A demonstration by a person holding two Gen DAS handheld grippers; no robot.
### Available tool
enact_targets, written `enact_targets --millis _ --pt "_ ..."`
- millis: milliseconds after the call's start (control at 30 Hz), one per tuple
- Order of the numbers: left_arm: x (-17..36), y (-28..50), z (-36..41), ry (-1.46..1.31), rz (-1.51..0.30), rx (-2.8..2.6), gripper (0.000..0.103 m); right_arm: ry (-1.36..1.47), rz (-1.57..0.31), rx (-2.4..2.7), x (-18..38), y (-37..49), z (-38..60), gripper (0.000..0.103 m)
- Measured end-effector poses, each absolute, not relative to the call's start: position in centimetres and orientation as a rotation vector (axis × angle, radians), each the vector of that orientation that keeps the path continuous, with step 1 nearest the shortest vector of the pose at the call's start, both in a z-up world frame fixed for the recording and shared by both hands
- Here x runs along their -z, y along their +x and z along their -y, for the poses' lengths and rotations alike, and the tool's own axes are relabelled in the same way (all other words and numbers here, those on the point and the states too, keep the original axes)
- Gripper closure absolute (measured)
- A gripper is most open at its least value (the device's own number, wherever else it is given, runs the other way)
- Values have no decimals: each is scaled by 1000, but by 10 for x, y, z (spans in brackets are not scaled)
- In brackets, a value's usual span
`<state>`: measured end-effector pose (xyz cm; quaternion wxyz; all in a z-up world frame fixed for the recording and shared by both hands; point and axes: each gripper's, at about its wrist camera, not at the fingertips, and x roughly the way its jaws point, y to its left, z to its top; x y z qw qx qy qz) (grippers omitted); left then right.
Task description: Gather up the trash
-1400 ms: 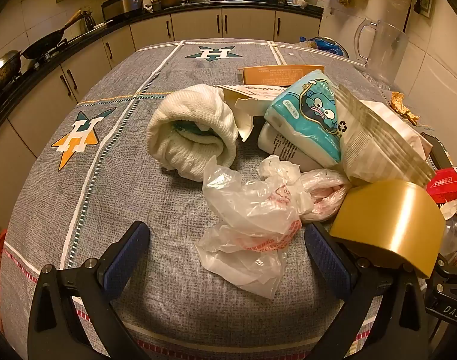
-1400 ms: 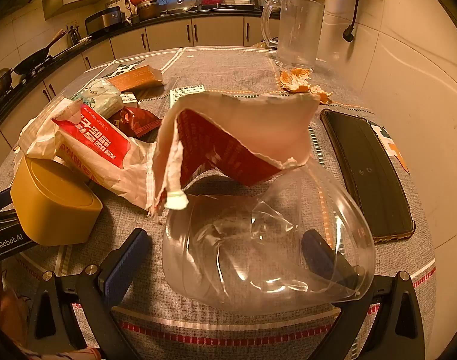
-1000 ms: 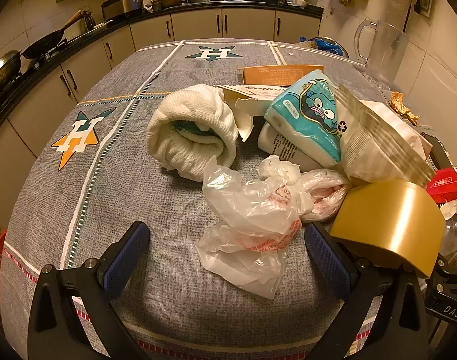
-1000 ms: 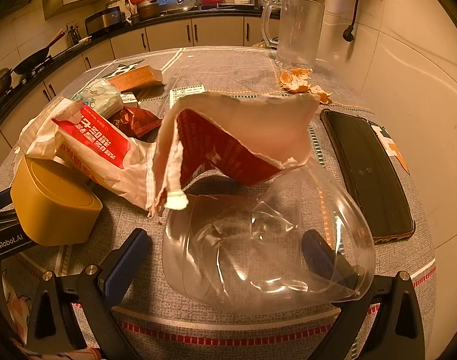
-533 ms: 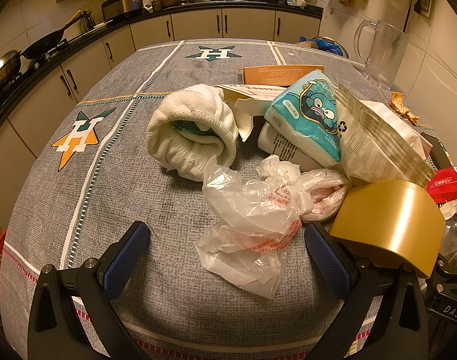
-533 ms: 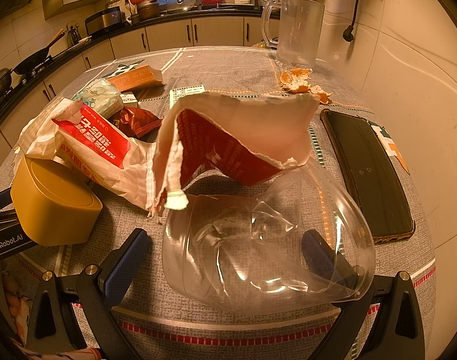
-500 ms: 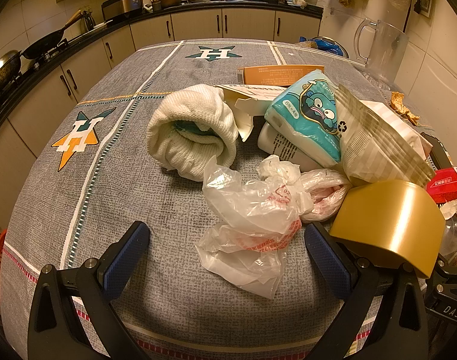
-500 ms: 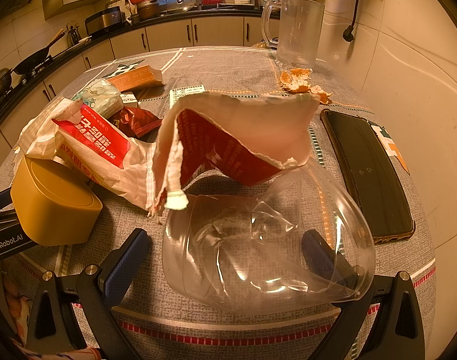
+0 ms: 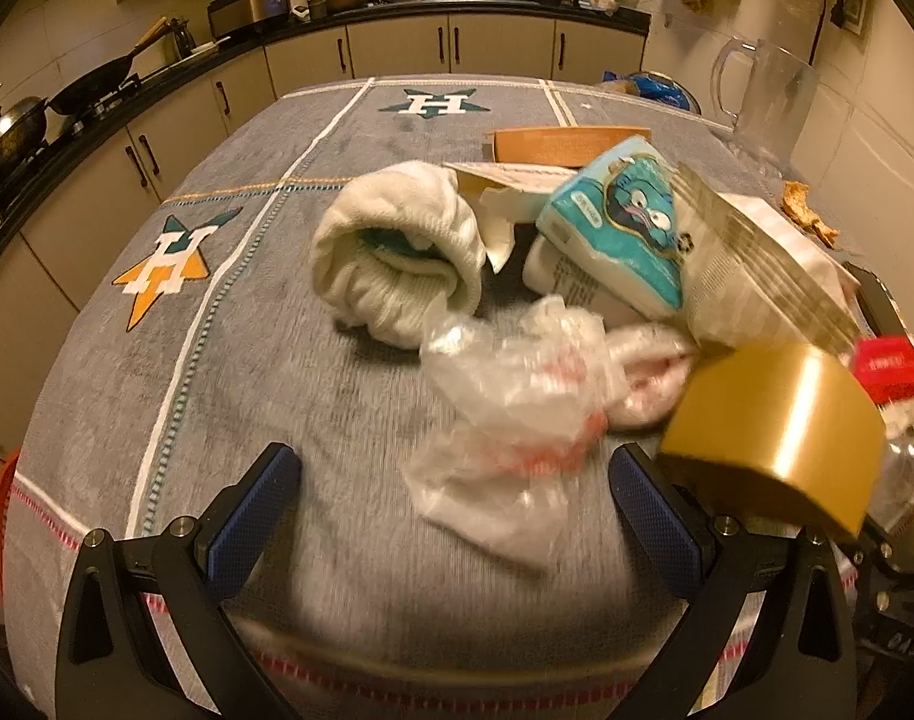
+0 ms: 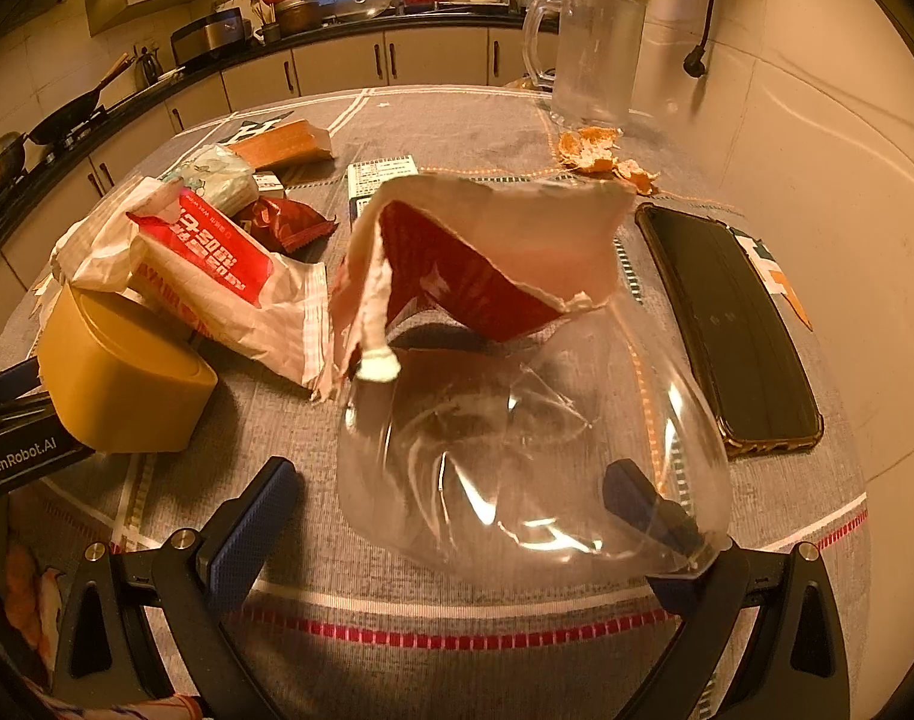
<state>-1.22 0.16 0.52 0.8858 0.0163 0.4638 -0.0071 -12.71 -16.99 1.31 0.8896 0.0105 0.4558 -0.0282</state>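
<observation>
A crumpled clear plastic bag point(image 9: 511, 420) lies on the grey tablecloth just ahead of my open left gripper point(image 9: 451, 516), between its fingers. Behind it are a rolled white towel point(image 9: 397, 252), a teal tissue pack point(image 9: 619, 228) and a striped paper bag point(image 9: 757, 276). In the right wrist view a clear plastic dome point(image 10: 529, 450) lies between the fingers of my open right gripper point(image 10: 457, 516). A torn red-lined paper bag point(image 10: 487, 252) sits just behind the dome, with a red and white wrapper point(image 10: 217, 258) to its left.
A yellow box point(image 9: 775, 426) stands right of the plastic bag; it also shows in the right wrist view point(image 10: 121, 378). A black phone point(image 10: 727, 324) lies at the right. A glass jug point(image 10: 595, 54) and orange peel point(image 10: 601, 156) are at the back. The table edge is close below both grippers.
The left wrist view has shifted slightly and is now blurred near the plastic bag: the left gripper has begun to move. The right gripper has barely moved.
</observation>
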Motion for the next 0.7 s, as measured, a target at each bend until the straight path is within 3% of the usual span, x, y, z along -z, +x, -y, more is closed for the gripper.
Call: enact_targets --millis 400,700 --pt "-73 -90 -23 -5 -802 -6 0 144 -859 34 -40 -165 175 2" --pt "-95 -134 -33 -45 -724 -29 0 171 -756 27 -66 -199 164 2"
